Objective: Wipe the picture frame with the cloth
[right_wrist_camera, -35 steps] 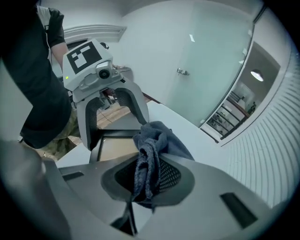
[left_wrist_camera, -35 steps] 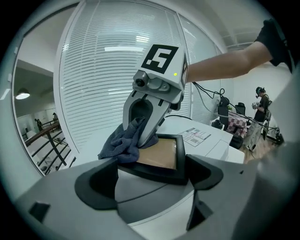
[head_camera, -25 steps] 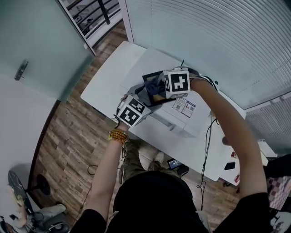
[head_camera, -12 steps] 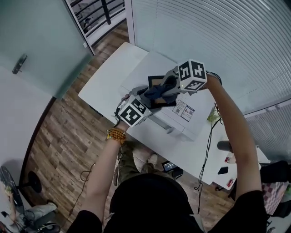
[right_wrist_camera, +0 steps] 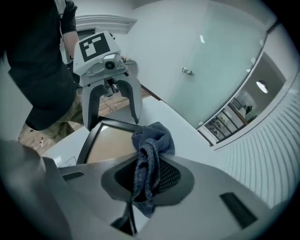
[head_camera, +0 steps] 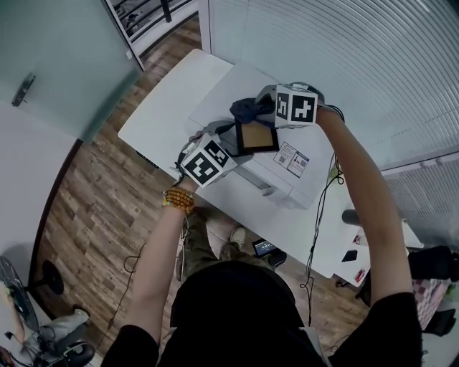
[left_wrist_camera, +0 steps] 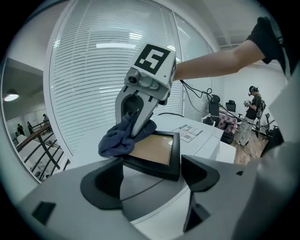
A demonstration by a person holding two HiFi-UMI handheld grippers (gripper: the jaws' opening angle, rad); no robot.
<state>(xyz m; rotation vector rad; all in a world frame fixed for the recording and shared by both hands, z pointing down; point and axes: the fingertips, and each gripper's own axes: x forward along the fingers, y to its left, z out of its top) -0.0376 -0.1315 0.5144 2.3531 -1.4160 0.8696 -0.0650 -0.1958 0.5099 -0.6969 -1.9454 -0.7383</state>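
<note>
A white tabletop (head_camera: 161, 107) stands in a corner of the room on a wood-plank floor (head_camera: 93, 215). Pale horizontal blinds (head_camera: 358, 64) cover the window wall behind it. To the other side is a frosted glass door (head_camera: 64, 57) with a metal handle (head_camera: 23, 89), and past it a dark railing (head_camera: 166, 8). A white boxy unit (head_camera: 287, 190) sits on the tabletop, and black cables (head_camera: 313, 251) hang over its near edge. A round ceiling lamp (left_wrist_camera: 10, 96) glows beyond the glass. Office chairs (left_wrist_camera: 214, 107) stand farther down the room.
</note>
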